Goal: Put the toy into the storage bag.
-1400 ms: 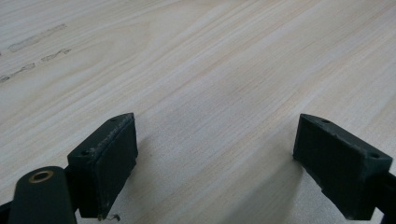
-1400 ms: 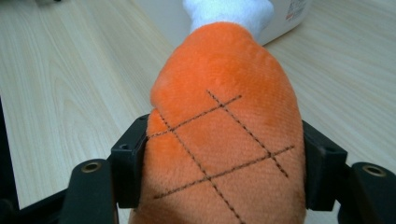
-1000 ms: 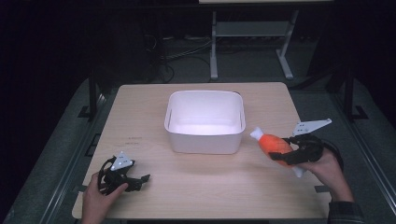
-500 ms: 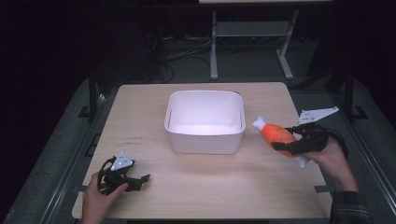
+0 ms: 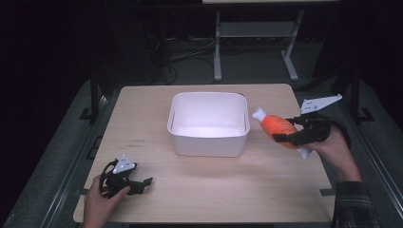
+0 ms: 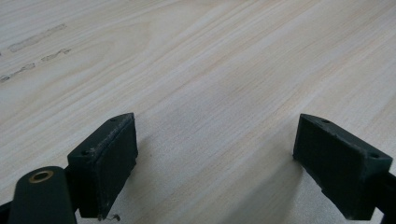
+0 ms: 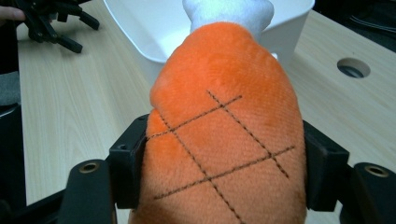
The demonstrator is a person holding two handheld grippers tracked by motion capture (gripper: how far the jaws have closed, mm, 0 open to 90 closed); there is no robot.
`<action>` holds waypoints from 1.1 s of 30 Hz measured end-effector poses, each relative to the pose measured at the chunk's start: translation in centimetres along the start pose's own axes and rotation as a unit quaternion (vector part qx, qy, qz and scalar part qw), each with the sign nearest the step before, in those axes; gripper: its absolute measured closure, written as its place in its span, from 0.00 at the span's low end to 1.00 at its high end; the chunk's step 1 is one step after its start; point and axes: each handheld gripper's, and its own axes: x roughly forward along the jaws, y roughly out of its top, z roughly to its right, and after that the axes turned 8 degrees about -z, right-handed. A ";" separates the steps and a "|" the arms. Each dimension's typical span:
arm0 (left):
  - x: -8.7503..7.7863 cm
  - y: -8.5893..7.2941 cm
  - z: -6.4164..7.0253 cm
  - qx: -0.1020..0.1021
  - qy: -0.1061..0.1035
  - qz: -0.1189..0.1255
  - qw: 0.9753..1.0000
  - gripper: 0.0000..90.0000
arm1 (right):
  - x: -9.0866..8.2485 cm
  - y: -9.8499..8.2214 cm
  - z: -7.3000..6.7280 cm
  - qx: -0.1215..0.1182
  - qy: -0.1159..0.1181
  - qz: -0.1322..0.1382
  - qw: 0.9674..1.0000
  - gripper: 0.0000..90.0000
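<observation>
An orange plush toy with white ends and stitched cross lines is held off the table, just right of the white bin. My right gripper is shut on the plush toy, with a black pad pressed into each side. One white end of the toy points toward the bin. At the table's front left corner my left gripper rests low on the wood. Its jaws stand wide open over bare tabletop with nothing between them.
The light wooden table has a round cable hole near its far right corner. A metal stand and cables lie on the dark floor behind. Bare wood stretches between the bin and the front edge.
My right gripper has lifted the orange plush toy and carried it up and slightly toward the bin's right wall. The left gripper has stayed put.
</observation>
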 end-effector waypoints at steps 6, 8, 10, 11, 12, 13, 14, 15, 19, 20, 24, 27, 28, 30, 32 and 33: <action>0.0 0.0 0.0 0.000 0.000 0.000 1.000 0.14 | 0.2 1.5 -0.1 -0.012 0.005 0.000 1.000 0.34; 0.0 0.0 0.0 0.001 0.000 -0.001 1.000 0.14 | 0.3 2.0 -0.1 -0.016 0.007 -0.001 1.000 0.34; 0.0 0.0 0.0 0.001 0.000 -0.001 1.000 0.14 | 0.4 2.5 -0.1 -0.020 0.008 -0.002 1.000 0.34; 0.0 0.0 0.0 0.001 0.000 -0.001 1.000 0.14 | 0.5 2.8 -0.2 -0.021 0.010 -0.004 1.000 0.34; 0.0 0.0 0.0 0.002 0.000 -0.001 1.000 0.14 | 0.6 3.1 -0.2 -0.024 0.010 -0.003 1.000 0.34; 0.0 0.0 0.0 0.001 0.000 -0.001 1.000 0.14 | 0.7 3.4 -0.3 -0.027 0.012 -0.004 1.000 0.34; 0.0 0.0 0.0 0.002 0.000 -0.002 1.000 0.14 | 0.7 3.6 -0.3 -0.028 0.013 -0.004 1.000 0.34; 0.0 0.0 0.0 0.001 0.000 -0.001 1.000 0.14 | 0.8 3.9 -0.3 -0.031 0.014 -0.004 0.999 0.34; 0.0 0.0 0.0 0.001 0.000 -0.001 1.000 0.14 | 1.1 4.7 -0.5 -0.037 0.018 -0.003 0.999 0.34; 0.0 0.0 0.0 0.001 0.000 -0.001 1.000 0.14 | 1.1 4.9 -0.5 -0.039 0.019 -0.003 0.999 0.34; 0.0 0.0 0.0 0.002 0.000 -0.002 1.000 0.14 | 1.8 5.8 -0.6 -0.047 0.027 -0.005 0.999 0.34; 0.0 0.0 0.0 0.002 0.000 -0.002 1.000 0.14 | 2.1 6.2 -0.6 -0.051 0.030 -0.007 0.998 0.34; 0.0 0.0 0.0 0.002 0.000 -0.002 1.000 0.14 | 2.5 6.6 -0.6 -0.055 0.034 -0.008 0.998 0.33; 0.0 0.0 0.0 0.002 0.000 -0.001 1.000 0.14 | 2.9 6.9 -0.6 -0.059 0.038 -0.010 0.998 0.33; 0.0 0.0 0.0 0.002 0.000 -0.001 1.000 0.14 | 3.3 7.3 -0.6 -0.061 0.042 -0.011 0.997 0.33; 0.0 0.0 0.0 0.001 0.000 -0.001 1.000 0.14 | 3.4 7.4 -0.6 -0.061 0.044 -0.013 0.997 0.33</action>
